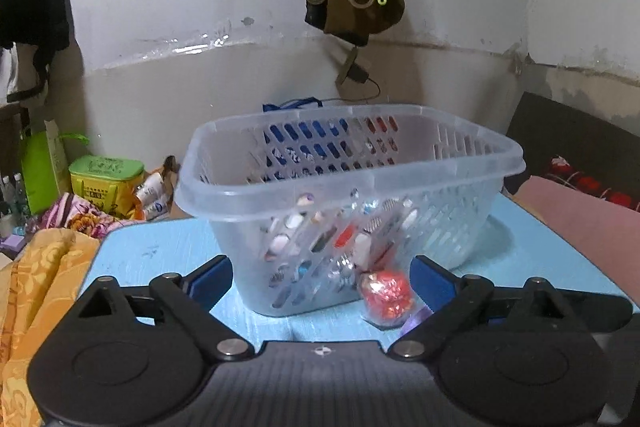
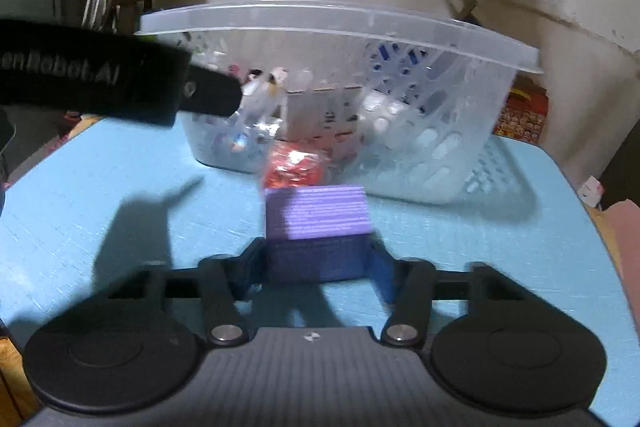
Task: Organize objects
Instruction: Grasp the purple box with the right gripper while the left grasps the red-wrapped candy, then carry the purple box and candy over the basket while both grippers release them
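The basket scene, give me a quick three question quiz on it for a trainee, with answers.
1. True or false: the right gripper is shut on the purple box.
2. Where does the red wrapped ball sit? A) inside the basket B) on the blue table, in front of the basket C) in the left gripper
3. Fill in: the left gripper is ____, holding nothing.

Key: 1 true. 2 B: it lies on the blue table, outside the basket wall. 3 open.
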